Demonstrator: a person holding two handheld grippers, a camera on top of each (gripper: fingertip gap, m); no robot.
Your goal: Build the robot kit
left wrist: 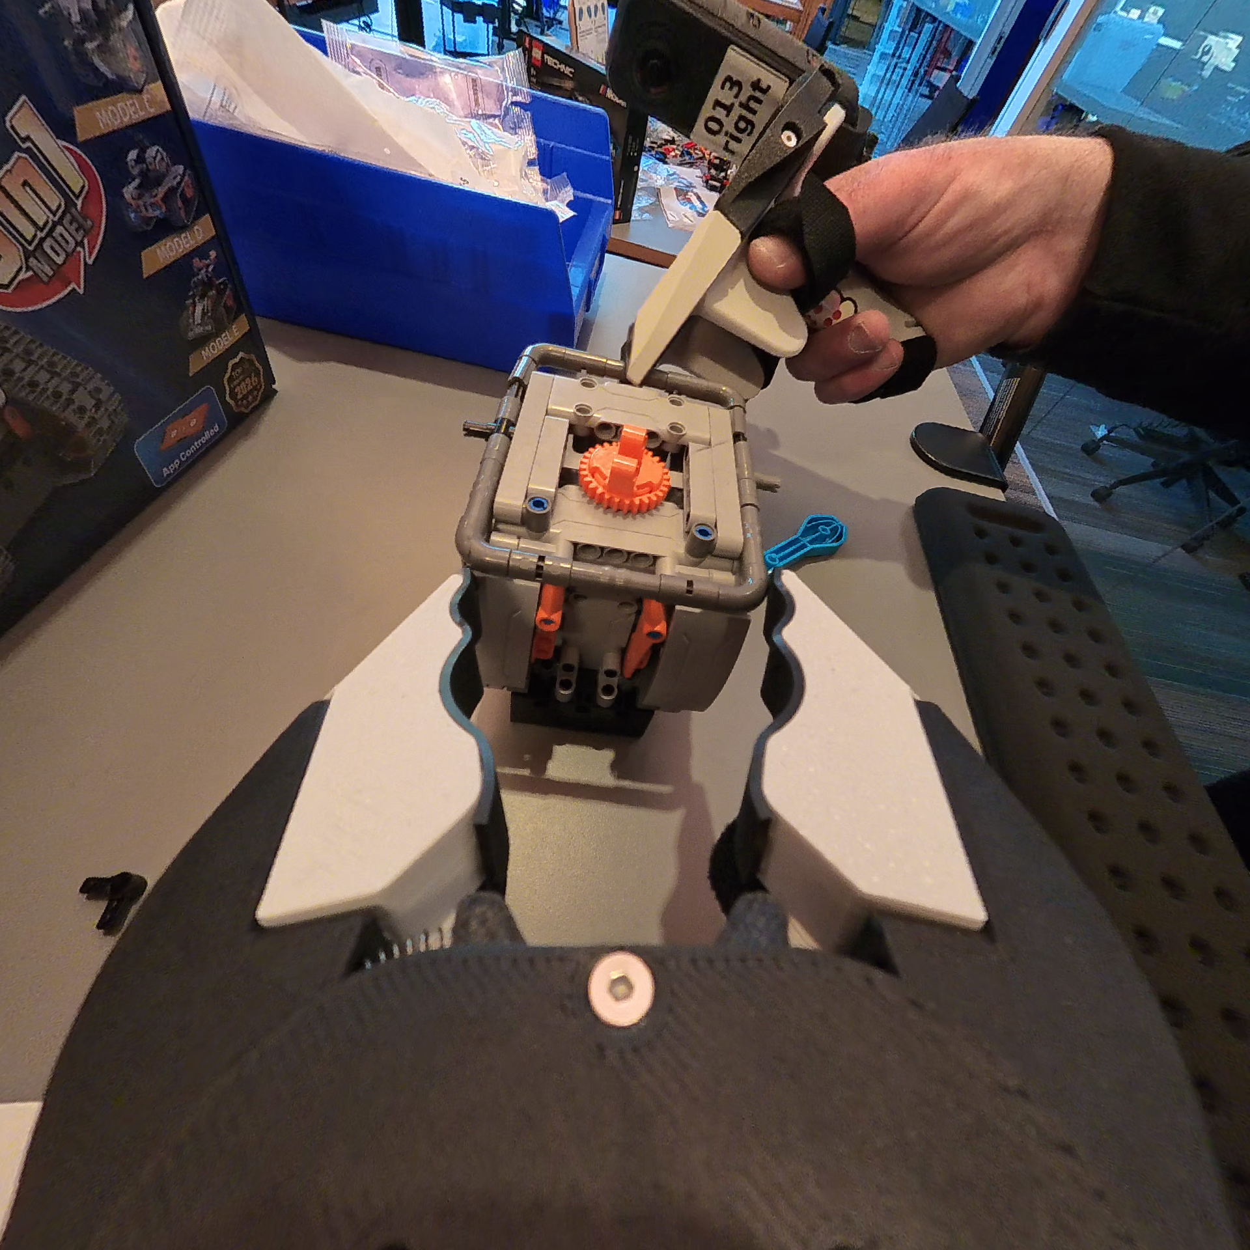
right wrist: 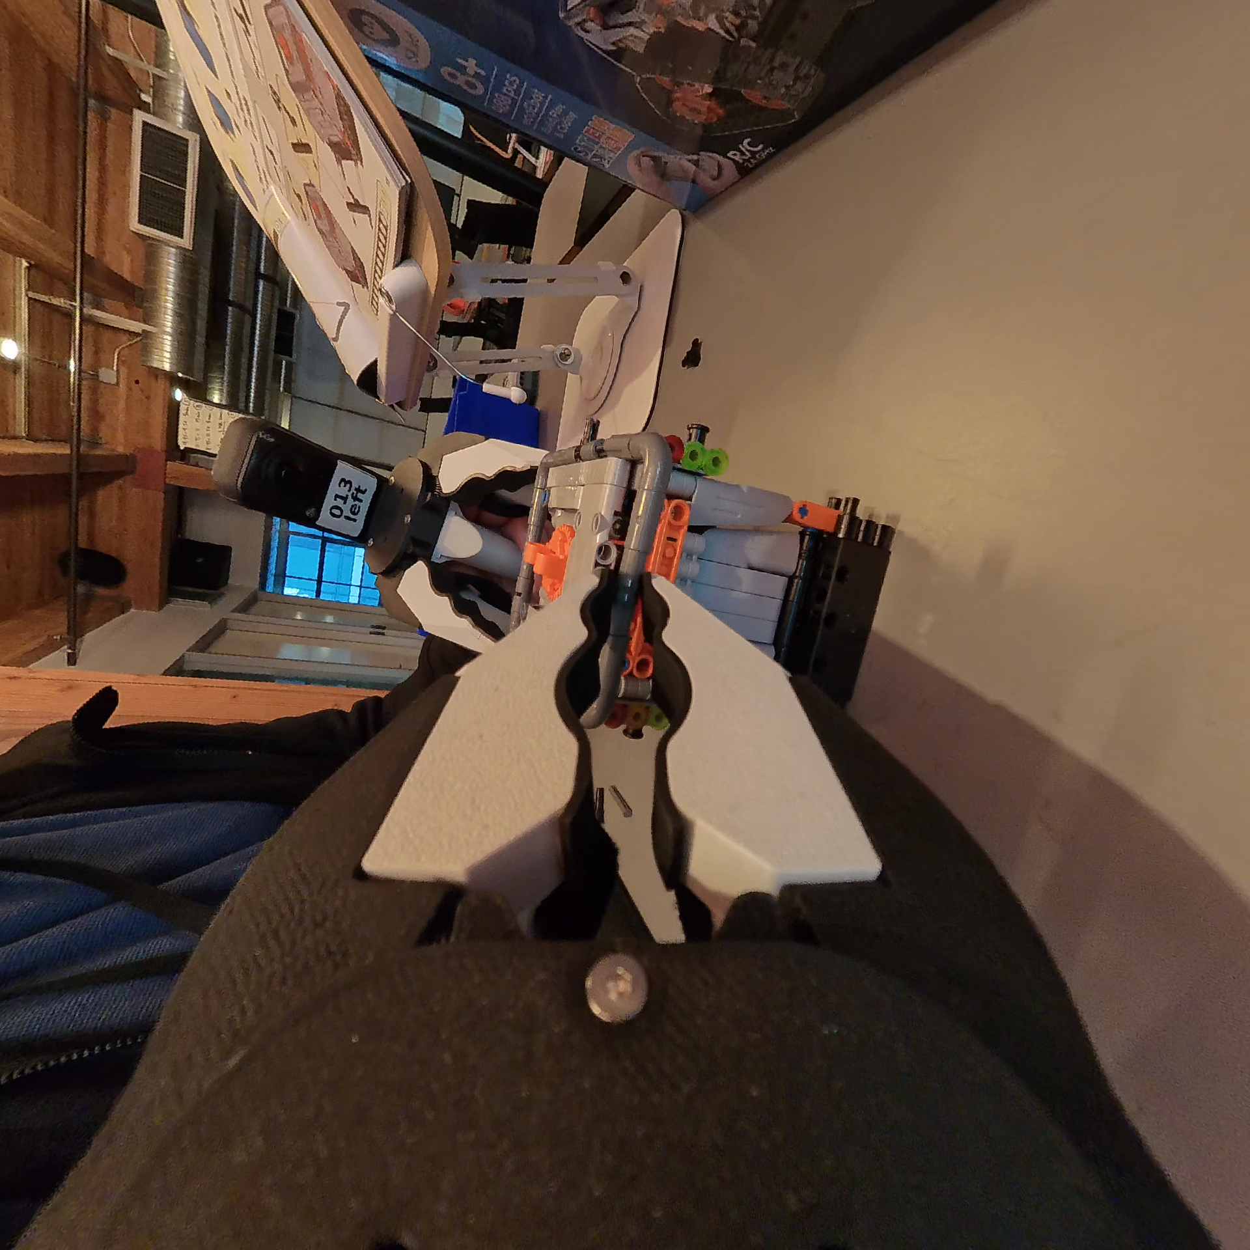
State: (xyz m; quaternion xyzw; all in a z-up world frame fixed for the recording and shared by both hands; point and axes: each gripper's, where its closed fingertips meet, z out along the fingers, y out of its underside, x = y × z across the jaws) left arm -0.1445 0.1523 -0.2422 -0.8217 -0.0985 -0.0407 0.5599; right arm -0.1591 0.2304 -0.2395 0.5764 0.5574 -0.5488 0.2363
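Note:
A grey brick-built model (left wrist: 713, 473) with an orange gear (left wrist: 622, 473) on top and a grey tube frame (left wrist: 609, 582) around its upper edge stands on the grey table (left wrist: 270, 609). My left gripper (left wrist: 620, 585) is shut on the model's two sides just below the frame. My right gripper (left wrist: 639, 368), held by a hand, comes down from above onto the far edge of the frame. In the right wrist view my right gripper (right wrist: 622, 590) is shut on the grey tube frame (right wrist: 653, 487). The left gripper (right wrist: 521, 548) holds the model (right wrist: 730, 561) from the other end.
A blue bin (left wrist: 406, 250) with plastic bags stands behind the model, and a printed kit box (left wrist: 101, 270) stands to the left. A small blue tool (left wrist: 808, 538) and a black perforated mat (left wrist: 1082, 676) lie to the right. A small black piece (left wrist: 111, 893) lies near left. A booklet on a stand (right wrist: 304, 169) stands beyond. There is about 9 cm between the tips of the two grippers. My left tips are roughly 15 cm from the small black piece (left wrist: 111, 893). Seen from the right wrist view (right wrist: 689, 355) as well.

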